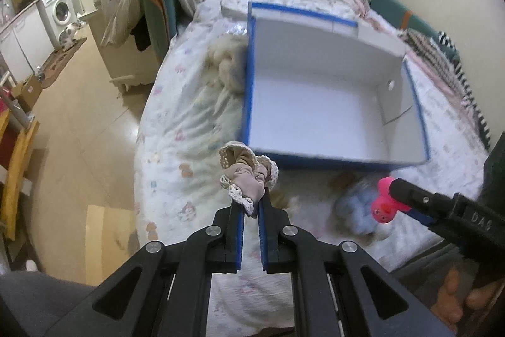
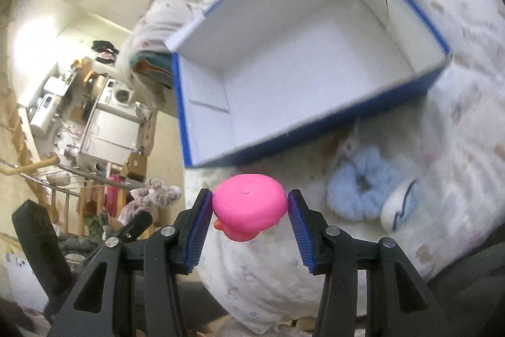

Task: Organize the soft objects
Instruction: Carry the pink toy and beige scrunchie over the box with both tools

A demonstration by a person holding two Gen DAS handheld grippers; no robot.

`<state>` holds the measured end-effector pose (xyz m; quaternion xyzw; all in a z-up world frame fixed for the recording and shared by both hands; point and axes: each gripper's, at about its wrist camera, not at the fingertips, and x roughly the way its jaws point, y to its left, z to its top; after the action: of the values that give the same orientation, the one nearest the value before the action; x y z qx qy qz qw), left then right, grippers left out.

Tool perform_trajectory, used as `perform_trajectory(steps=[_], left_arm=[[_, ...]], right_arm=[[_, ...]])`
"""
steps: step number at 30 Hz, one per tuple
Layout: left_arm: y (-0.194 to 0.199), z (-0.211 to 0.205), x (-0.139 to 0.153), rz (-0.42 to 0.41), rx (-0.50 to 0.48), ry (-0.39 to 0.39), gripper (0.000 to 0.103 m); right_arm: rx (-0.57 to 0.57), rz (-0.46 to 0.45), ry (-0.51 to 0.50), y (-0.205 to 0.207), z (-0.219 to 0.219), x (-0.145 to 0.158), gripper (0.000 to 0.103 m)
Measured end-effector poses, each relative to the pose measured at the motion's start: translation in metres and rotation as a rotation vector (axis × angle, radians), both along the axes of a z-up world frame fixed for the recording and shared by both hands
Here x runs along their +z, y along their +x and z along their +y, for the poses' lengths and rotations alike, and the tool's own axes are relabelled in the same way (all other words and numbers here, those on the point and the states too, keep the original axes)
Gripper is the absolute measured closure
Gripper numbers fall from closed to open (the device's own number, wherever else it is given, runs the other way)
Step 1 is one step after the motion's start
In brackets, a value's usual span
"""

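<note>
Two hand-held grippers work above a bed with a white, pastel-printed quilt [image 1: 176, 122], each carrying one soft item toward an open blue cardboard box with a white interior [image 1: 318, 103]. Left gripper [image 1: 251, 210]: jaws clenched on a beige fabric scrunchie with cream lace trim [image 1: 249, 176], which bunches above the fingertips just short of the box's near wall. Right gripper [image 2: 249, 207]: blue ribbed pads [image 2: 200, 229] set on either side of a pink rubber duck-like toy [image 2: 249, 204]; the toy hangs between them, so it reads as grasped, though contact at the right pad is not clearly resolved. A pale blue fluffy scrunchie [image 2: 366, 191] lies on the quilt beside the box's near wall, with a white plush item marked by a blue line [image 2: 401, 207] next to it.

Recommended execution of the current step, placing the held items: carry each gripper over the near rim until the item is above the white floor, then release, one gripper at a time to avoid collision. The box appears empty, so any spot will serve; corners leave room for the rest.

Limits of view: motion blur softens the box edges and quilt. A cream fluffy mass [image 1: 227, 65] at the box's left wall is partly hidden and unidentifiable. The toy's face is visible only from the left wrist view.
</note>
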<state>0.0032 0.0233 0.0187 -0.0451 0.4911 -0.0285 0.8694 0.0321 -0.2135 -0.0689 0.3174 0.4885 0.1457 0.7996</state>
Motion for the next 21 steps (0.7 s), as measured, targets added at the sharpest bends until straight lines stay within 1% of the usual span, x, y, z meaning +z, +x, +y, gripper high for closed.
perform_trajectory(steps=[3, 6, 11, 16, 21], left_arm=[[0.012, -0.007, 0.014, -0.028, -0.012, 0.0, 0.095], [0.028, -0.012, 0.021, -0.051, -0.021, 0.003, 0.095], [0.058, -0.024, 0.025, -0.071, -0.051, 0.015, 0.095], [0.089, -0.037, 0.024, -0.086, -0.083, 0.019, 0.095], [0.12, -0.053, 0.01, -0.077, -0.105, 0.021, 0.095]], right_arm=[[0.015, -0.031, -0.013, 0.005, -0.005, 0.016, 0.051], [0.03, -0.053, -0.049, 0.017, -0.009, 0.026, 0.051], [0.032, -0.061, -0.077, 0.041, -0.02, 0.026, 0.051], [0.017, -0.079, -0.094, 0.066, -0.033, 0.029, 0.051], [-0.004, -0.104, -0.115, 0.097, -0.042, 0.028, 0.051]])
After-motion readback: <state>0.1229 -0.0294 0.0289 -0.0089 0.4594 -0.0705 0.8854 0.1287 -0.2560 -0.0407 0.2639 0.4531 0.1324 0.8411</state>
